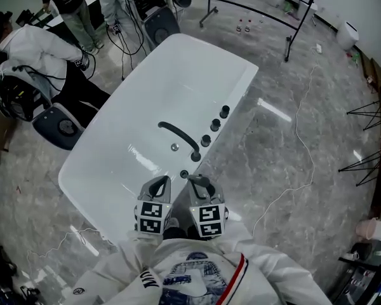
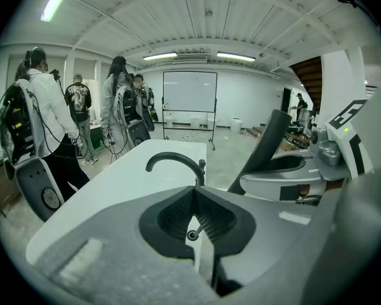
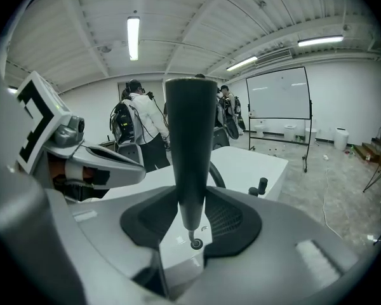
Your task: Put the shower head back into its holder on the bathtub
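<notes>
- R tool: jaws clamped on shower head handle, held upright.
- L tool: jaws together, empty, just beside R tool.
- Holder: prob. the socket in the bathtub rim, directly below handle end.

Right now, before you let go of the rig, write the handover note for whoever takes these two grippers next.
Left gripper: jaws together, nothing in them, held beside the right one over the near end of the bathtub.
Right gripper: shut on the shower head, narrow end down.
Holder: an open hole in the tub's deck near the spout and knobs. It is just below the shower head's tip and not yet entered.
Done: shower head gripped and lined up over the holder.
Left: lower it into the holder, then open the right jaws.
</notes>
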A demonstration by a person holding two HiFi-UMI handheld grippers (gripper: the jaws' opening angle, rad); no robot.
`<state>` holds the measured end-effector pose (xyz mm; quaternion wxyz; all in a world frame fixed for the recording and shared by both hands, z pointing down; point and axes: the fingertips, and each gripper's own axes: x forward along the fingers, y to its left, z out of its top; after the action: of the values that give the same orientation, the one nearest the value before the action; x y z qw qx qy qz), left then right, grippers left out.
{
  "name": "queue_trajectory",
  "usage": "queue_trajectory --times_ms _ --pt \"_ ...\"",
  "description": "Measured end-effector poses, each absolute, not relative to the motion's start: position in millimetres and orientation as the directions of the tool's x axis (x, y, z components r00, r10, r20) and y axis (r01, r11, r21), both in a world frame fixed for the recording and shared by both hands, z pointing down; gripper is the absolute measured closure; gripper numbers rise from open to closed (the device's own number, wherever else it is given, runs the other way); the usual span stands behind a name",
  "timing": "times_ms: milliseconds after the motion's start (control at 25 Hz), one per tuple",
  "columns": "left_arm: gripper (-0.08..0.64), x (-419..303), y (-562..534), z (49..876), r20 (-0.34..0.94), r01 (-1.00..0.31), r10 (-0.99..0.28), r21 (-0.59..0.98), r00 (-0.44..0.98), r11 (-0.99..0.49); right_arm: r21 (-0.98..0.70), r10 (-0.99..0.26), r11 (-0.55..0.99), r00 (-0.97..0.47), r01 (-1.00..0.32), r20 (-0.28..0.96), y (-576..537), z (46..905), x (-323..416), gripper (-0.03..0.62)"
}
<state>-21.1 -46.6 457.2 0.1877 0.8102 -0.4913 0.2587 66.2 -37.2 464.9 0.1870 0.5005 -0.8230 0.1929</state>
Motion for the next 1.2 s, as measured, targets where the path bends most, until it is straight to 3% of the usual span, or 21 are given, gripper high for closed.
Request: queue_trajectory --times_ms 1200 --pt "0.560 -53 -72 526 0.650 -0.865 -0.612 0.148 0.450 -0.479 -0.083 -0.710 0.382 -0.349 -0.921 0.611 -63 522 34 0.456"
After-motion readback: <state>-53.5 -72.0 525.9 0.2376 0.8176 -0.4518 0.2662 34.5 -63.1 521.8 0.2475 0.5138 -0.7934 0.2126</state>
